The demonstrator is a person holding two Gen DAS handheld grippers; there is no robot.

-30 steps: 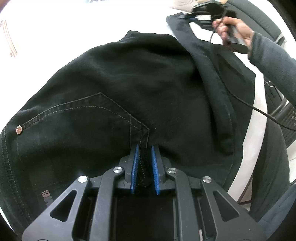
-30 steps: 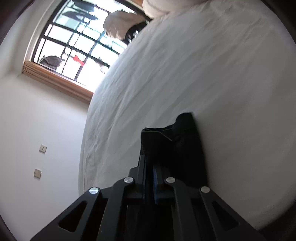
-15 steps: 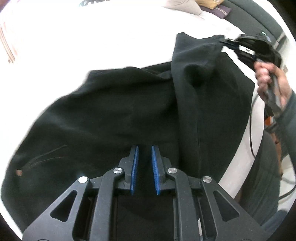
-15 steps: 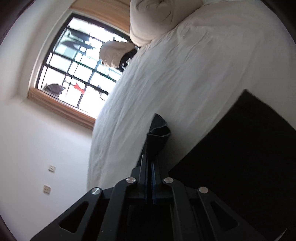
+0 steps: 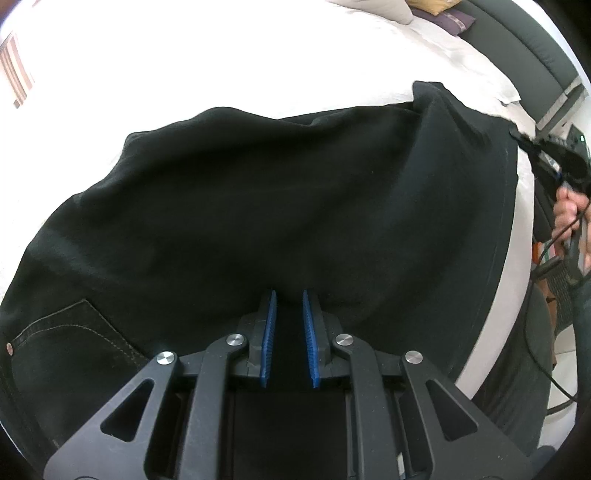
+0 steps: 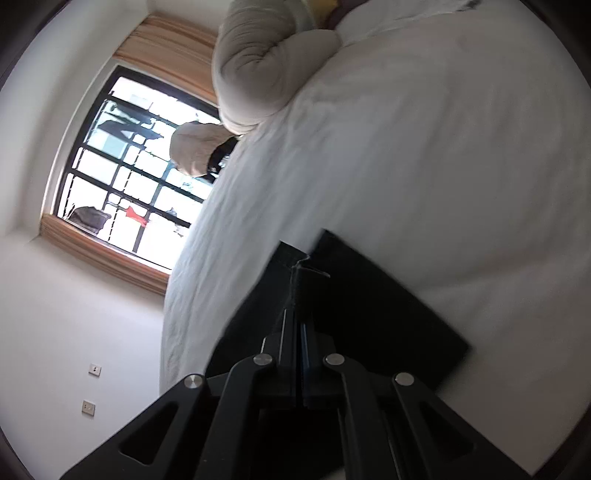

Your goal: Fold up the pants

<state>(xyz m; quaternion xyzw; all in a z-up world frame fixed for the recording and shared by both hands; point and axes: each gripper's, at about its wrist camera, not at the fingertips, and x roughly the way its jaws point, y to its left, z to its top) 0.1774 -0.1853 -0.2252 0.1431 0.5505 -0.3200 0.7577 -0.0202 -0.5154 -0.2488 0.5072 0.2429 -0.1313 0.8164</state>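
Observation:
Black pants (image 5: 258, 206) lie spread across a white bed (image 5: 221, 62). A back pocket with a rivet (image 5: 70, 332) shows at the lower left. My left gripper (image 5: 289, 295) sits over the near edge of the pants, its blue pads a small gap apart with dark cloth between them. My right gripper (image 5: 517, 138) shows at the far right, pinching the leg hem. In the right wrist view the right gripper (image 6: 296, 314) is shut on the black hem (image 6: 295, 266), with the leg (image 6: 373, 325) stretched out flat over the bed.
A rolled white duvet (image 6: 266, 66) lies at the head of the bed, with pillows (image 5: 436, 14) and a dark headboard (image 5: 517, 40). A barred window (image 6: 136, 177) fills the wall beyond. The bed edge (image 5: 509, 280) runs down the right, next to a chair.
My right gripper has carried the leg hem to the right and toward the near side, laying the leg over the upper pants. The left gripper stays at the near edge.

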